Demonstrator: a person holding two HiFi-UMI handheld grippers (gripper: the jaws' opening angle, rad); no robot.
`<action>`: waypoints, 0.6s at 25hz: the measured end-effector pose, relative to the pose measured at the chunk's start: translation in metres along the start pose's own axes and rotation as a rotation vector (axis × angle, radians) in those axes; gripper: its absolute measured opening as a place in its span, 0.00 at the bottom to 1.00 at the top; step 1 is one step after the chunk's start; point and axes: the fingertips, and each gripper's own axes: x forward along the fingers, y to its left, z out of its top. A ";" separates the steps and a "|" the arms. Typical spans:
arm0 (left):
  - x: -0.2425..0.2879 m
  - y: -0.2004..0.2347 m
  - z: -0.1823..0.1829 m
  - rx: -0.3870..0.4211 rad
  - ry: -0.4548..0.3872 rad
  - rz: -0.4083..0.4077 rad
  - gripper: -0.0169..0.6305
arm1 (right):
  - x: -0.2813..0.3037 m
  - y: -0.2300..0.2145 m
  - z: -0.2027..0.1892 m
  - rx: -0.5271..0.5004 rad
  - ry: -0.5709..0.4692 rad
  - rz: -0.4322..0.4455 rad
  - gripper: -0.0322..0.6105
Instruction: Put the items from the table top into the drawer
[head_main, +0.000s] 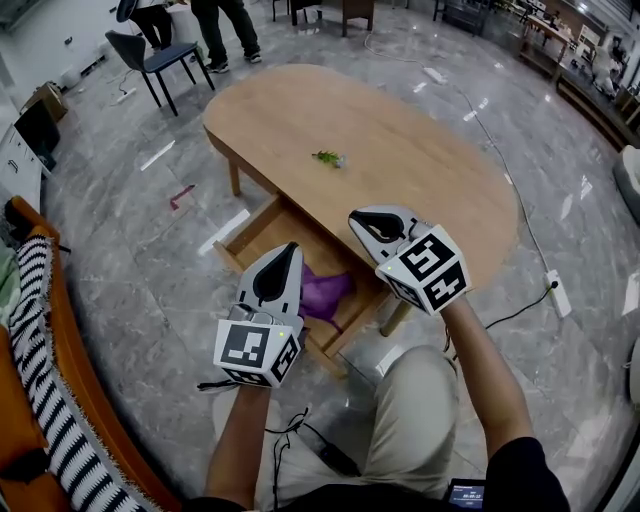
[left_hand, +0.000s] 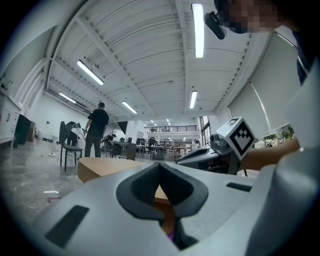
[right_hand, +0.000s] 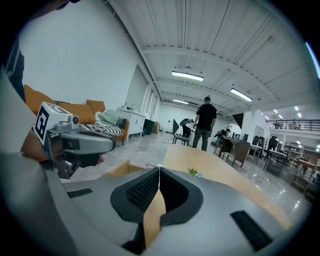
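Head view: where's the thing that has to go away?
– A small green item (head_main: 328, 158) lies on the tabletop (head_main: 420, 150), about midway along it and nearer the long edge that carries the drawer (head_main: 250, 228) than the opposite edge. The right gripper view shows it too, small and some way ahead on the wood (right_hand: 194, 172).

And the drawer?
– It's pulled out from that long edge on the person's side. A purple thing (head_main: 325, 292) lies inside it.

What sits between the person and the green item?
– Both grippers. The left gripper (head_main: 290, 247) hangs over the open drawer and covers part of the purple thing. Its fingers are pressed tip to tip with nothing between them (left_hand: 159, 165). The right gripper (head_main: 352, 218) is over the tabletop's near edge, just beside the drawer's corner and well apart from the green item. Its fingers are also closed together and empty (right_hand: 159, 169). Each gripper shows in the other's view: the right one (left_hand: 200, 155) and the left one (right_hand: 107, 142).

Anything else around?
– The person's knee in light trousers (head_main: 410, 420) is below the drawer. An orange sofa (head_main: 60, 400) with a striped throw (head_main: 45, 350) runs along the left. A pink scrap (head_main: 182, 195) lies on the floor off the table's far end, and a power strip (head_main: 558, 293) lies off its near end. Beyond the table are a dark chair (head_main: 160, 60) and two people standing (head_main: 225, 30).
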 end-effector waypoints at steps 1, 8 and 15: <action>0.001 -0.002 -0.001 0.001 0.002 -0.001 0.03 | -0.001 -0.005 0.001 -0.006 0.001 -0.006 0.08; 0.017 -0.008 0.002 0.006 0.011 0.010 0.03 | 0.010 -0.045 0.004 -0.019 0.047 0.006 0.08; 0.029 0.003 0.003 0.013 0.004 0.034 0.03 | 0.051 -0.070 0.004 -0.087 0.100 0.016 0.08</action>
